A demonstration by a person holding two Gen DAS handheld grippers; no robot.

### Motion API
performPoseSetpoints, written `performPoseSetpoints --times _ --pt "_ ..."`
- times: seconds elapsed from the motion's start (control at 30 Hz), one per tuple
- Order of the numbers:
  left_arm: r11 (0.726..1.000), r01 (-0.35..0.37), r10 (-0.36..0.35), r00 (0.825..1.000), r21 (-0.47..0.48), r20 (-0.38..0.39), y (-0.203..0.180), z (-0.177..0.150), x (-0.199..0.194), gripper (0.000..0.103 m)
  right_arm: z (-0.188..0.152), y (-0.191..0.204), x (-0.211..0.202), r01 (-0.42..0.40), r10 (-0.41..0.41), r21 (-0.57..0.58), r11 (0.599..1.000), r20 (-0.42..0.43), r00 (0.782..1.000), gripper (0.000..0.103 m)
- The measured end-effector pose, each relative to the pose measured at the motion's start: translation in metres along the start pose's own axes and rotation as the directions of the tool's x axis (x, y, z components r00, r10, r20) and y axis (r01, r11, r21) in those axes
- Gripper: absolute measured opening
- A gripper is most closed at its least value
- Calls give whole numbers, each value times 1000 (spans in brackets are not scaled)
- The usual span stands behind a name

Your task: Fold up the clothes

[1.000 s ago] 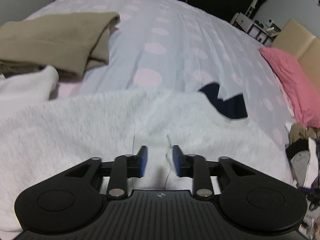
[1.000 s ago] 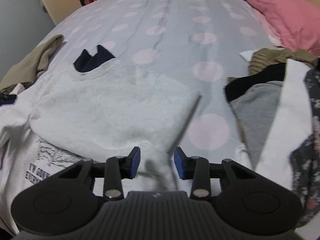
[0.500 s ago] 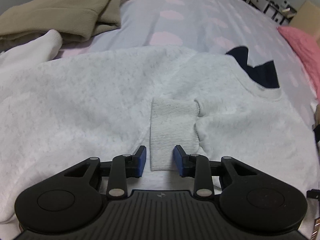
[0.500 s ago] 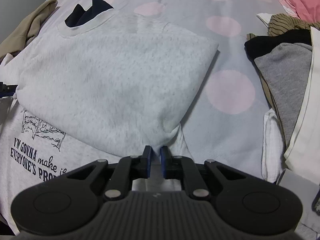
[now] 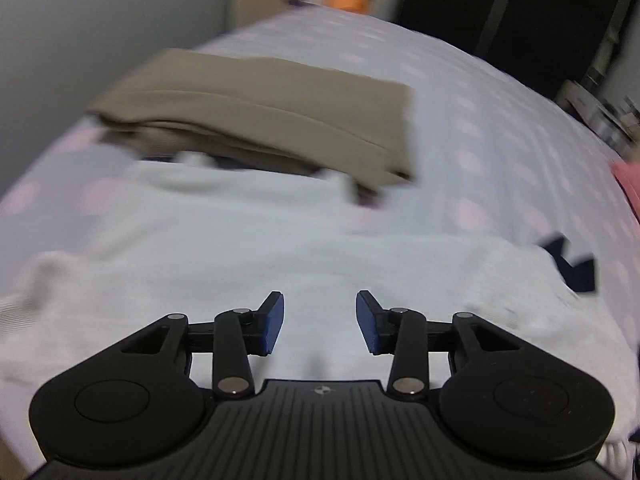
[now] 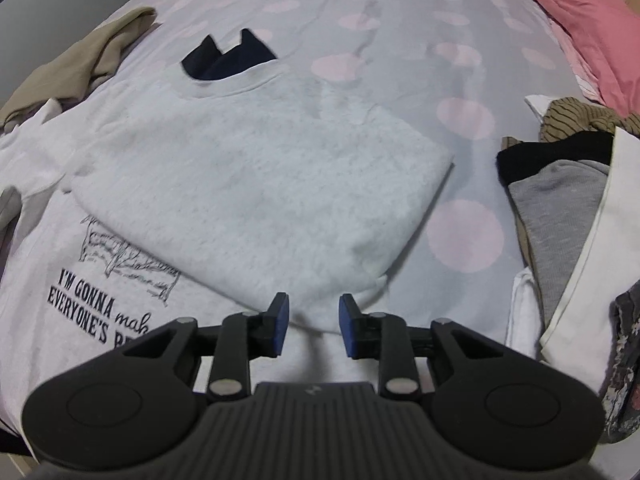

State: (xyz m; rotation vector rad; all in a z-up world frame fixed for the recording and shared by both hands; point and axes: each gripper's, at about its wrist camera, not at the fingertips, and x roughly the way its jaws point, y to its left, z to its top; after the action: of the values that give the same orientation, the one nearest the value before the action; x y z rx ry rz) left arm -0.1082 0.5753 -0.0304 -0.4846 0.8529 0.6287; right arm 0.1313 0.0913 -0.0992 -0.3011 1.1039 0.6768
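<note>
pale grey sweatshirt lies flat on the bed, partly folded: one side turned over the chest so a clean folded edge runs diagonally at the right, ending in a corner out over the spotted cover. printed lettering shows on the uncovered lower left part. a dark navy garment pokes out at the neckline. right of the folded edge there is a strip of bare bed, then a heap of clothes along the right side, grey, black, white and striped pieces, close to that corner. pink pillow far right at the top. far side of the bed beyond the collar is open. to the left a tan folded garment sits near the sleeve side, and in the left wrist view, which is motion-blurred, that tan garment lies just past the far edge of the sweatshirt. right gripper sits at the near hem below the folded flap, jaws apart, holding nothing, fabric seen between them. left gripper is above the sweatshirt body, jaws spread wide, nothing in them; contact with the cloth cannot be told.
</note>
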Motion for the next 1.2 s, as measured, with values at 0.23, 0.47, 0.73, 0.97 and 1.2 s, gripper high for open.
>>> performPoseSetpoints --times 0.23,0.47,0.73,0.97,1.2 --pt "949 -152 174 983 -277 57 128 -22 -37 38 -1 13 1 -10 10 -35 999 6 1000 35" --pt "885 -217 233 972 -412 -10 187 -54 -33 44 -6 23 2 -10 11 -53 999 5 1000 36" --pt "807 -162 157 986 -568 -57 223 -74 -24 31 -11 40 -1 -12 13 -68 998 20 1000 38" --pt "817 -123 152 988 -564 4 218 -74 -36 0 -12 48 1 -12 14 -81 997 21 1000 39" --pt "802 -180 222 975 -570 4 215 -71 -38 14 -9 47 -5 -16 20 -81 997 46 999 46"
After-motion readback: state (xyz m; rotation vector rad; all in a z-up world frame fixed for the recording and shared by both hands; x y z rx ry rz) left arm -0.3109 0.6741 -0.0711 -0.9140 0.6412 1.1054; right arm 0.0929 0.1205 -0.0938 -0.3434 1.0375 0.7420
